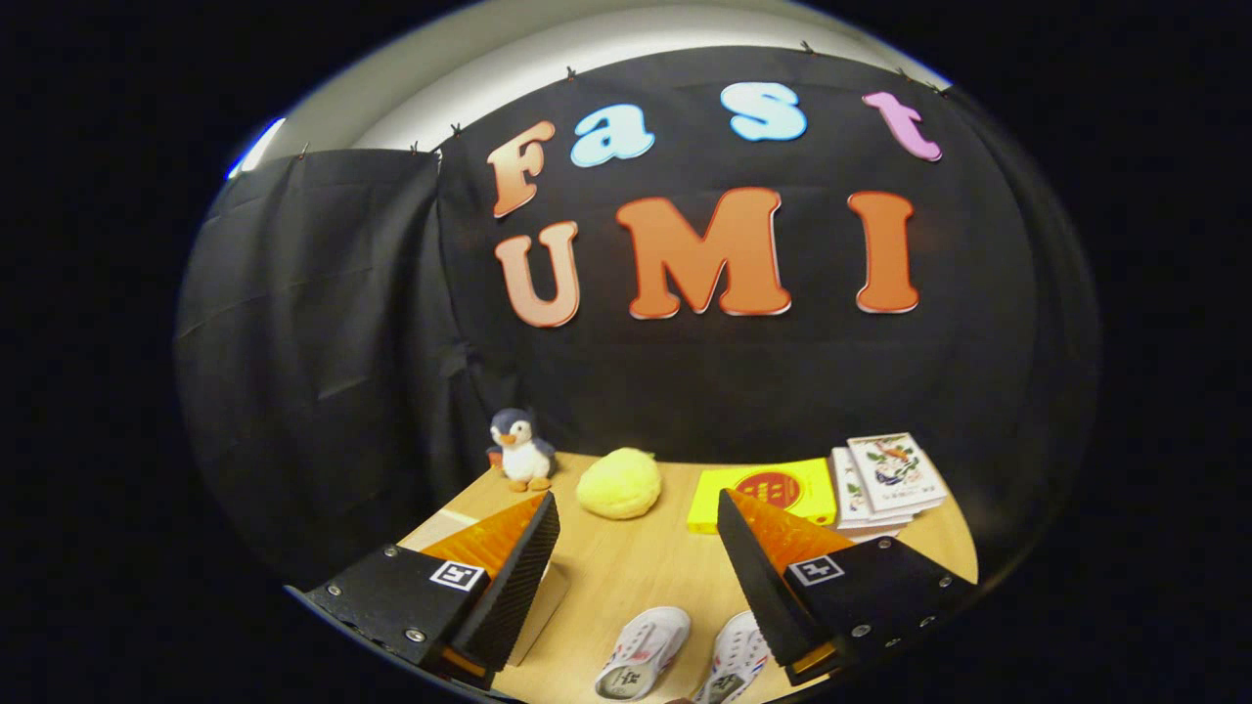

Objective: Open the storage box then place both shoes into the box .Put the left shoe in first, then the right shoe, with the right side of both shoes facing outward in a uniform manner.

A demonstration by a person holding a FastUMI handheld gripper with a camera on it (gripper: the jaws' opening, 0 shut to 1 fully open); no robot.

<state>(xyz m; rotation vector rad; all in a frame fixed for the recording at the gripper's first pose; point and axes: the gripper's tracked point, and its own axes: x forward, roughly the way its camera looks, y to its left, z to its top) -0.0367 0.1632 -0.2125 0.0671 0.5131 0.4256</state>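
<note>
My gripper [638, 516] hangs above the wooden table [636, 577], open, with nothing between its fingers. Two small white shoes lie below the fingers near the table's front: one [644, 651] between the fingers, the other [736, 665] close to the right finger and partly covered by it. A pale box-like edge [540, 614] shows just under the left finger; most of it is hidden, so I cannot tell if it is the storage box or whether it is open.
At the back of the table stand a plush penguin [521, 452], a yellow fluffy ball [619, 483], a yellow flat box [773, 494] and a stack of white booklets [888, 481]. Black cloth walls close the booth behind and to the left.
</note>
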